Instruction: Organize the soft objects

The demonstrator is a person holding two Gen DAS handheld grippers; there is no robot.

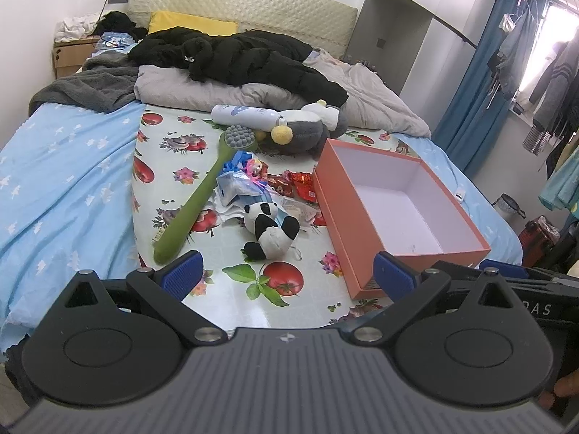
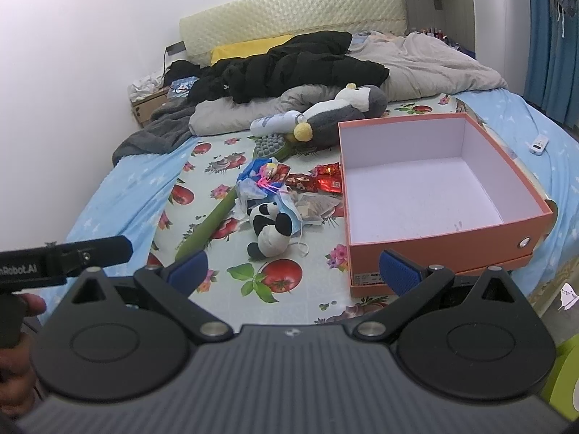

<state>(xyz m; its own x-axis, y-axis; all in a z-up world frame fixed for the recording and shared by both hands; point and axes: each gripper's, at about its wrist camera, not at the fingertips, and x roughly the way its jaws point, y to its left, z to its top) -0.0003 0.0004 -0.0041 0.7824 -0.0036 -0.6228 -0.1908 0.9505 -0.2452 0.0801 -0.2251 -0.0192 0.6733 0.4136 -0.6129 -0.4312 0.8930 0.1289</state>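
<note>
A small panda plush (image 1: 270, 229) (image 2: 269, 226) lies on the flowered sheet in front of both grippers. A grey and white penguin plush (image 1: 307, 126) (image 2: 340, 115) lies farther back near the bedding. An open orange box (image 1: 394, 206) (image 2: 434, 188) with a white inside stands to the right, with nothing in it. My left gripper (image 1: 287, 278) is open and empty, held short of the panda. My right gripper (image 2: 293, 271) is open and empty, near the box's front left corner.
A green long-handled brush (image 1: 202, 188) (image 2: 224, 209), a white bottle (image 1: 246, 114) (image 2: 275, 123), a blue packet pile (image 1: 242, 177) and red wrappers (image 2: 325, 179) lie by the plushes. A black jacket (image 1: 235, 54) and grey blankets cover the back of the bed. A white remote (image 2: 539, 144) lies at the right.
</note>
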